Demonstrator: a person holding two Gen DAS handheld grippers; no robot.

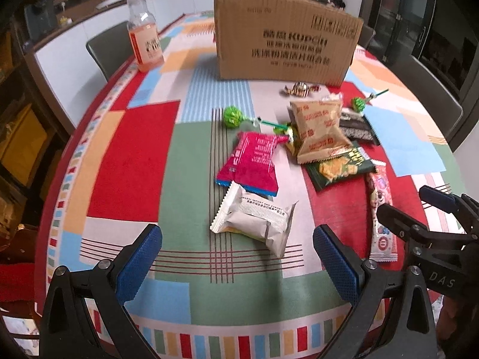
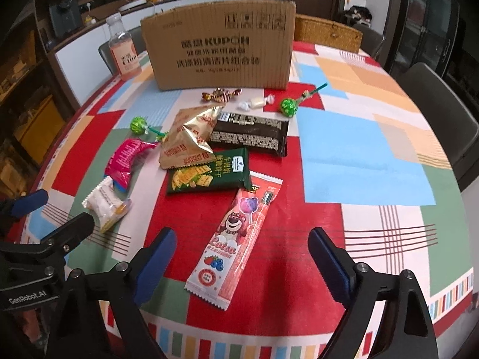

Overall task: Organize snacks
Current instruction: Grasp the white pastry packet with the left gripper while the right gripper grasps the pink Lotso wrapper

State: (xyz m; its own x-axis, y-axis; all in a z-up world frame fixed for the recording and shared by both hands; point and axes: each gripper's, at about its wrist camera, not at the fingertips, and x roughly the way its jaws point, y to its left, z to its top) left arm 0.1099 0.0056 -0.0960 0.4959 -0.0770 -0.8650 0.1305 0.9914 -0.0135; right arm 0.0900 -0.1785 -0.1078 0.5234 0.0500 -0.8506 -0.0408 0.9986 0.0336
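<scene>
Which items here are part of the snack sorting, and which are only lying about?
Job: cardboard box, pink bear packet, green cracker packet, dark bar, gold bag, magenta packet, white packet, lollipops.
Lying about: drink bottle, wicker basket.

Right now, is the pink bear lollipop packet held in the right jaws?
No, the pink bear lollipop packet lies flat on the tablecloth between the open jaws of the right gripper, touching neither.
</scene>
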